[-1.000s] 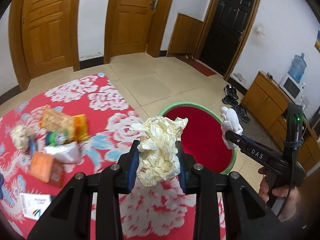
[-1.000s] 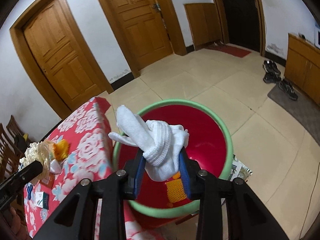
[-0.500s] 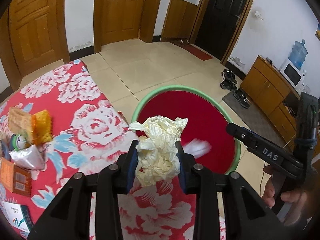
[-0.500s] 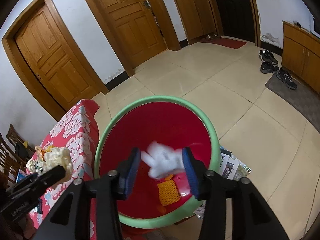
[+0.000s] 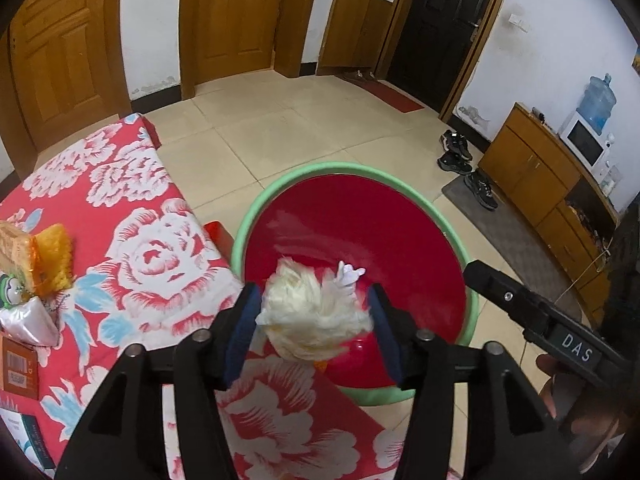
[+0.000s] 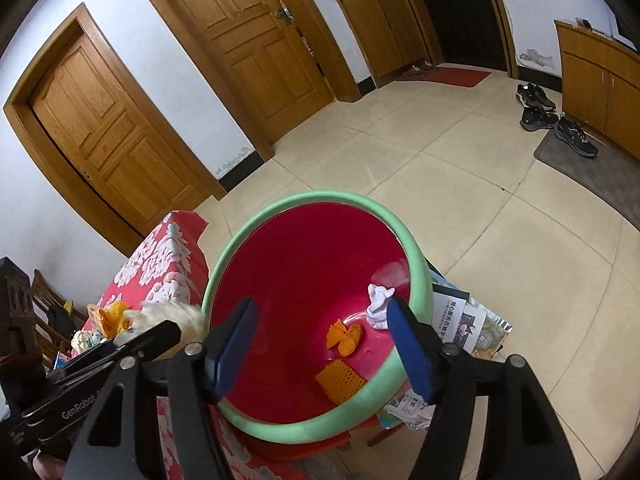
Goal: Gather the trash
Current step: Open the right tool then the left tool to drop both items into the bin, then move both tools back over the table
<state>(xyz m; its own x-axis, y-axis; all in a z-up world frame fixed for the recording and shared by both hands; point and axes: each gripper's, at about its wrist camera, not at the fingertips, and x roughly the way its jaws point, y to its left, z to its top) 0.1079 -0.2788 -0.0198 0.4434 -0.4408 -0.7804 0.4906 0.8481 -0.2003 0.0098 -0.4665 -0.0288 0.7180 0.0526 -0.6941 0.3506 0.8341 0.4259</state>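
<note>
A red bin with a green rim [image 5: 256, 208] [image 6: 312, 200] stands on the floor beside the table. My left gripper [image 5: 312, 328] is open; a crumpled cream paper wad [image 5: 312, 316] sits blurred between its spread fingers, over the bin's near edge. The wad also shows in the right wrist view [image 6: 172, 314]. My right gripper [image 6: 320, 344] is open and empty above the bin. A white sock-like cloth [image 6: 378, 306] [image 5: 348, 274] lies inside the bin with orange scraps [image 6: 344, 336] and an orange mesh piece [image 6: 340, 382].
The table has a red floral cloth [image 5: 132, 216] with wrappers and packets [image 5: 36, 256] at its left. Papers [image 6: 452, 320] lie on the floor by the bin. Shoes [image 5: 460, 156], a mat and a wooden cabinet [image 5: 540, 176] stand to the right.
My right gripper opened and dropped the white cloth into the bin. My left gripper moved over the bin's edge and opened; the paper wad is loose between its fingers.
</note>
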